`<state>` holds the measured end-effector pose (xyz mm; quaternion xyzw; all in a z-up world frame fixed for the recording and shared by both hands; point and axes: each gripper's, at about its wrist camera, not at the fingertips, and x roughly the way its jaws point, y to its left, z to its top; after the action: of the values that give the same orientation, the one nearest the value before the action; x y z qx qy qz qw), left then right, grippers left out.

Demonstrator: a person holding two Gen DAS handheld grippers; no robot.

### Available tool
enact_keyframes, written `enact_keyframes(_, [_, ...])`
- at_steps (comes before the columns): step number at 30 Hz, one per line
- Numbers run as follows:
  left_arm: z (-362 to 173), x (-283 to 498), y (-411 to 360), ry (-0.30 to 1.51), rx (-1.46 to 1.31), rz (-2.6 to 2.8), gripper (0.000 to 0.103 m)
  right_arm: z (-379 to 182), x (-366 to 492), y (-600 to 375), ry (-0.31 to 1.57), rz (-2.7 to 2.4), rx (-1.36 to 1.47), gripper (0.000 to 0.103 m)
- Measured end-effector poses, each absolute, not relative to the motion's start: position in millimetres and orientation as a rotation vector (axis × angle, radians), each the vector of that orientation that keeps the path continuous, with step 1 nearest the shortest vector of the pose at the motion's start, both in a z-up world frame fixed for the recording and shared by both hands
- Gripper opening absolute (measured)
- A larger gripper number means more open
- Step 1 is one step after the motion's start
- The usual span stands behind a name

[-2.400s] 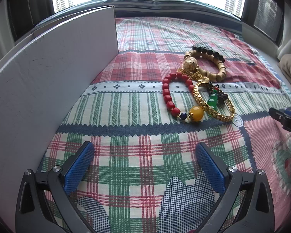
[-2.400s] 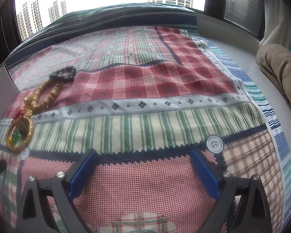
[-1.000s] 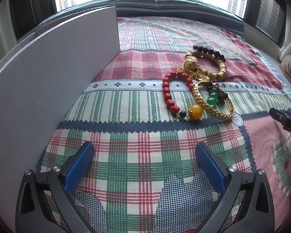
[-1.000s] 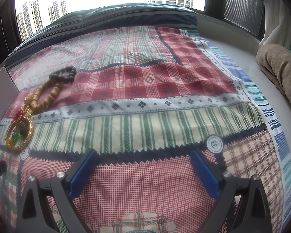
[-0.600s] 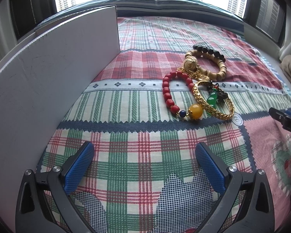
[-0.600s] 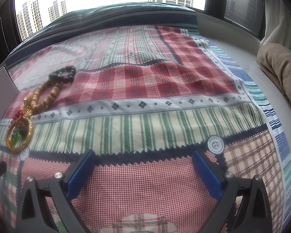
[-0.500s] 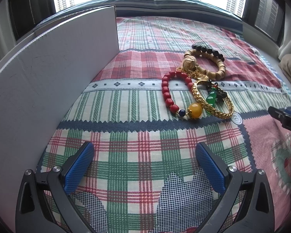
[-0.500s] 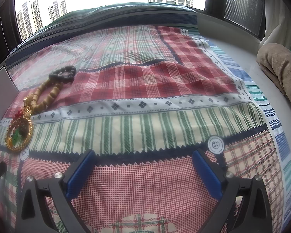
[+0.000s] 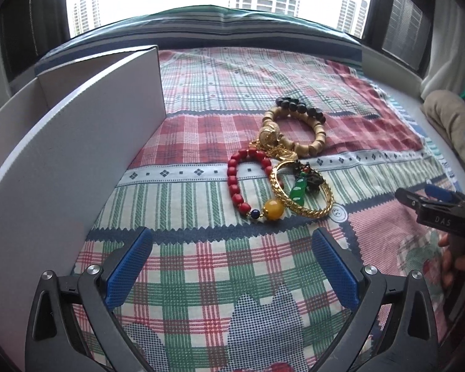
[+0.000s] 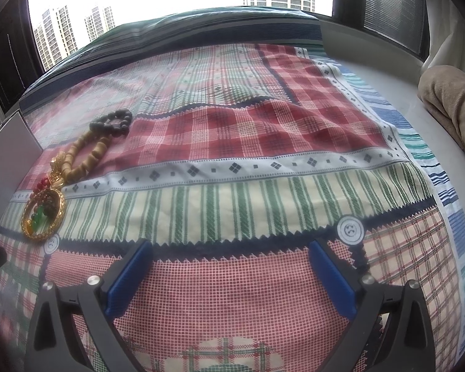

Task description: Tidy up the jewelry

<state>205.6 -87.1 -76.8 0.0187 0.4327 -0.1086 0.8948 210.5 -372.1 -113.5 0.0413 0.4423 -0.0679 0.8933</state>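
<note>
Both wrist views look low and forward across the plaid bedspread (image 9: 201,263), sharing the jewelry pile (image 10: 62,179).

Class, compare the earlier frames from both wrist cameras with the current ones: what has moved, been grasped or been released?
Nothing visibly changed. The left gripper and right gripper are open and empty as before, and the jewelry pile lies untouched on the plaid cloth beside the white box.

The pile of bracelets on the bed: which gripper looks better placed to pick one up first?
Probably the left. The left gripper is open and faces the red bead bracelet straight ahead, with the white box beside it. From the right gripper the pile lies far off to the side.
</note>
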Motion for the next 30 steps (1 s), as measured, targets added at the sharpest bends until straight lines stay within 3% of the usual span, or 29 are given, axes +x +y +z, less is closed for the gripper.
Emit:
enact_keyframes(14, [-83, 191, -61, 0.974, 0.024, -0.237, 0.102, -65, 211, -306, 0.944, 0.237, 0.117, 0.101])
enact_keyframes(16, [-81, 189, -57, 0.974, 0.03, -0.227, 0.102, -61, 221, -295, 0.982, 0.281, 0.131, 0.089])
enact_keyframes(17, [-81, 187, -54, 0.975, 0.028, -0.222, 0.102, -60, 227, -291, 1.009, 0.312, 0.149, 0.07])
enact_keyframes(18, [-81, 186, -51, 0.977, 0.022, -0.219, 0.102, -59, 233, -289, 1.036, 0.334, 0.175, 0.057])
enact_keyframes(21, [-84, 182, -43, 0.986, -0.003, -0.21, 0.102, -53, 250, -284, 1.08, 0.356, 0.241, 0.056])
enact_keyframes(30, [-97, 176, -31, 1.017, -0.027, -0.188, 0.102, -74, 292, -246, 1.229, 0.399, 0.279, 0.028])
